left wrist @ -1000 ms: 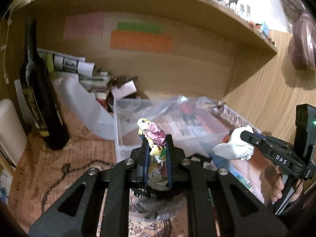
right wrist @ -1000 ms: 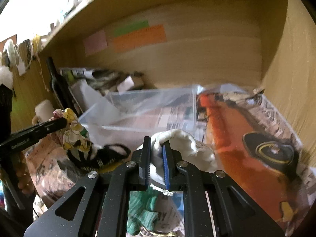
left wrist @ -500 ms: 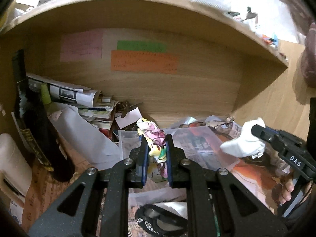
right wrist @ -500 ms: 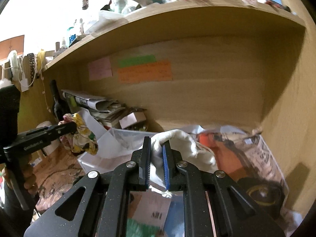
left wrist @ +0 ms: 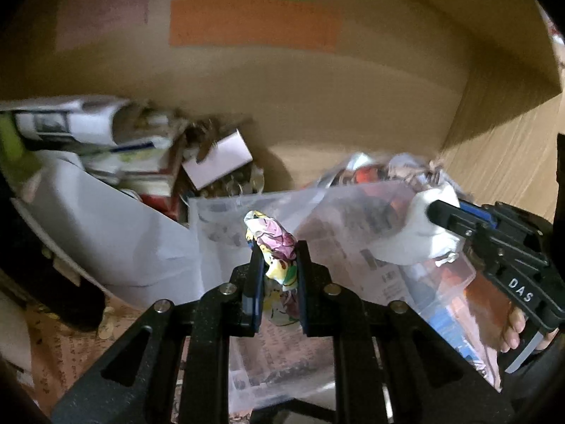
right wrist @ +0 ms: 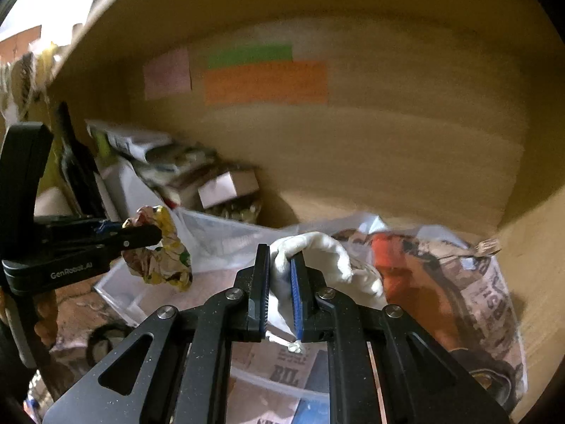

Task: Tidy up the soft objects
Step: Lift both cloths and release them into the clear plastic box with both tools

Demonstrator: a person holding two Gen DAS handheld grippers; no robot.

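Left tool point(left wrist: 277, 258) clenched on floral cloth point(left wrist: 273, 247), right tool point(right wrist: 280, 275) on white cloth point(right wrist: 328, 258); at 12 o'clock, bin point(left wrist: 459, 275): loose tails could snag its rim.

both wrist views forward, sharing clear bin point(left wrist: 353, 247)

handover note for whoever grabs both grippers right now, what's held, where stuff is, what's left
Left gripper: shut on the floral cloth, held in the air above the clear plastic bin.
Right gripper: shut on the white cloth, also raised over the bin.
Done: both soft items picked up.
Left: neither is in the bin yet; lower and release each one there, probably.
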